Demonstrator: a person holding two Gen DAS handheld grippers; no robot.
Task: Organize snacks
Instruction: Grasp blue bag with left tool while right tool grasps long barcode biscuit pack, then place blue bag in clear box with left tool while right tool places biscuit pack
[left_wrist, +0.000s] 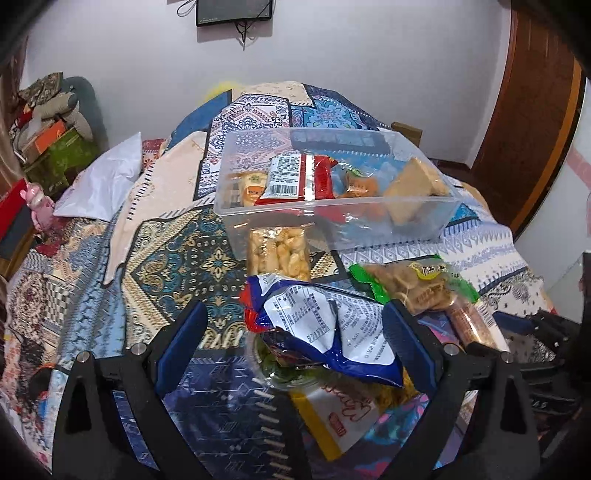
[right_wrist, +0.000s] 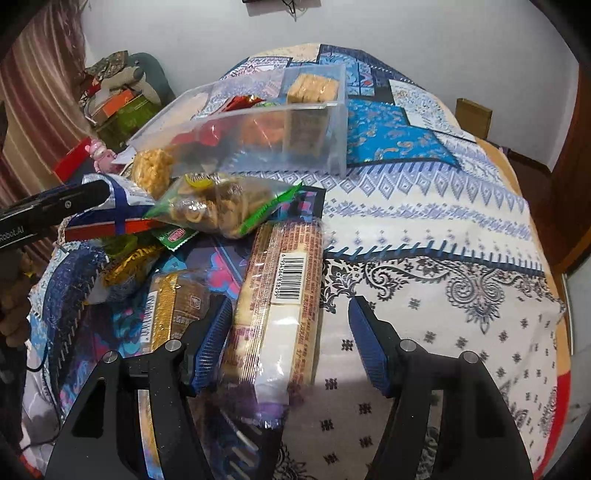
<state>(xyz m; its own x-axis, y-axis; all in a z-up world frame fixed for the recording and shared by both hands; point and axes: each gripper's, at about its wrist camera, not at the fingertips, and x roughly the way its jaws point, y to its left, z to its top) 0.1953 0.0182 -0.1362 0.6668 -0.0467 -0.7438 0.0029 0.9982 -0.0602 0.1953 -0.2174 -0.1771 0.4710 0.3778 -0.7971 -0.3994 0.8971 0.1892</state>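
The clear plastic bin (left_wrist: 332, 206) sits on the patterned patchwork cloth (left_wrist: 177, 258) at the far side of the snack pile, already holding several packets, among them a red-and-white one with a barcode and a block of pale wafers at its right end; the loose snacks lie heaped just in front of it. The left gripper (left_wrist: 295, 328) stands spread wide, its blue pads either side of the blue-and-white foil bag (left_wrist: 325, 328), the right pad touching or nearly touching the bag, the left pad well clear, so nothing is gripped yet; the right gripper (right_wrist: 291, 343) is likewise parted around the long cracker sleeve (right_wrist: 280, 295), its left pad against the wrapper and its right pad apart from it. The foil bag looks puffy, light and slick, and it would likely crumple and slide under a squeeze, so a hold across its gathered middle seems safer than one at the sealed end; the cracker sleeve looks stiff along its length but brittle inside, with glossy film, so a gentle pinch across the narrow width near the barcode label should keep it balanced. Beside them, the green-edged bag of twisted snacks (right_wrist: 221, 206) rests on top of the pile and may shift when either packet is lifted.
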